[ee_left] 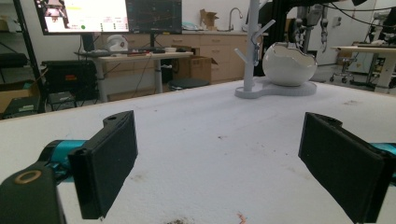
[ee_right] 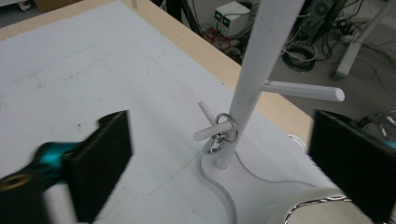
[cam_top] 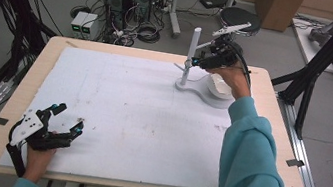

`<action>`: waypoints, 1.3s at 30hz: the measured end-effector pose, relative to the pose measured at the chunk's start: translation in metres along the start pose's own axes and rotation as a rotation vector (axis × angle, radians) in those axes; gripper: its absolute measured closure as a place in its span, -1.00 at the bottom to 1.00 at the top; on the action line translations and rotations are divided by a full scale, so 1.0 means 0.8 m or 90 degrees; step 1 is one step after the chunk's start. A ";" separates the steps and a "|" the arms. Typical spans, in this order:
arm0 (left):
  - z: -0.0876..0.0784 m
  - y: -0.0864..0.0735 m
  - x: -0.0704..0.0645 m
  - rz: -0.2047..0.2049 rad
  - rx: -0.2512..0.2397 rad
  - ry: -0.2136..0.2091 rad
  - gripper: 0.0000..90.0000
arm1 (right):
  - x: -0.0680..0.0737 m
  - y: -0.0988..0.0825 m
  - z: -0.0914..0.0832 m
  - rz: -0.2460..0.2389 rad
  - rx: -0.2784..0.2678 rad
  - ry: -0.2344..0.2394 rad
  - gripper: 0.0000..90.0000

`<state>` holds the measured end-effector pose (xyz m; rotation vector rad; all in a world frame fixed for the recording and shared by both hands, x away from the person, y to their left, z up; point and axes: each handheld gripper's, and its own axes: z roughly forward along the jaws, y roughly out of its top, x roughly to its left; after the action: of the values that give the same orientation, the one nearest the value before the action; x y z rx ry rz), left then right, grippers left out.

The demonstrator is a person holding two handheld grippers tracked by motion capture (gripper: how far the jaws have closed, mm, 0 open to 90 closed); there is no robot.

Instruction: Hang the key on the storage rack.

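We read no legible writing. White peg stand (ee_right: 254, 79) at the mat's (cam_top: 126, 112) far right edge; metal ring (ee_right: 227, 125) hangs on a lower peg. Right gripper (cam_top: 200, 61) beside it, jaws wide, empty. Left gripper (cam_top: 66, 120) near-left, jaws wide

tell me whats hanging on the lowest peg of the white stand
A metal key ring with a small clasp hangs on the lowest peg of the white stand; what hangs below the clasp is unclear.
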<state>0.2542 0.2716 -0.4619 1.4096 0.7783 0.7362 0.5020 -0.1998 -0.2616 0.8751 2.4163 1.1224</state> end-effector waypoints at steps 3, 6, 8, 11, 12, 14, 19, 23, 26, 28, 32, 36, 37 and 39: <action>0.000 0.000 0.000 0.006 0.001 0.000 -0.73 | 0.009 -0.001 -0.017 -0.020 -0.022 -0.007 -0.99; 0.000 0.000 0.000 0.004 0.001 0.000 -0.73 | 0.014 -0.001 -0.036 -0.029 -0.047 -0.011 -0.99; 0.000 0.000 0.000 0.003 0.001 0.000 -0.73 | 0.018 -0.003 -0.052 -0.045 -0.062 -0.002 -0.99; 0.000 0.000 0.000 0.004 0.002 0.000 -0.73 | 0.024 -0.011 -0.071 -0.064 -0.092 0.007 -0.99; 0.000 0.000 0.000 0.002 0.000 0.000 -0.73 | 0.026 -0.017 -0.078 -0.072 -0.115 0.009 -0.99; 0.000 0.000 0.000 0.005 0.001 0.000 -0.73 | 0.029 -0.030 -0.088 -0.083 -0.133 0.016 -0.99; 0.000 0.000 0.000 0.002 0.001 0.000 -0.73 | 0.038 -0.076 -0.106 -0.083 -0.192 0.027 -0.99; 0.000 0.000 0.000 0.002 0.001 0.000 -0.73 | 0.044 -0.121 -0.112 -0.066 -0.222 0.020 -0.99; 0.000 0.000 0.000 0.002 0.001 0.000 -0.73 | 0.052 -0.157 -0.110 -0.066 -0.231 0.018 -0.99; 0.000 0.000 0.000 0.002 0.001 0.000 -0.73 | 0.057 -0.181 -0.106 -0.058 -0.243 0.014 -0.99; 0.000 0.000 0.000 0.002 0.001 0.000 -0.73 | 0.070 -0.230 -0.098 -0.038 -0.277 -0.001 -0.99; 0.000 0.000 0.000 0.002 0.001 0.001 -0.73 | 0.078 -0.274 -0.090 -0.018 -0.313 -0.023 -0.99; 0.000 0.000 0.000 0.004 0.002 0.000 -0.73 | 0.079 -0.283 -0.088 -0.008 -0.321 -0.022 -0.99; 0.000 0.000 0.000 0.003 0.002 0.000 -0.73 | 0.081 -0.299 -0.085 0.010 -0.332 -0.021 -0.99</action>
<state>0.2539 0.2715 -0.4618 1.4145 0.7765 0.7397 0.3239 -0.3153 -0.4061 0.7253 1.9417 1.6210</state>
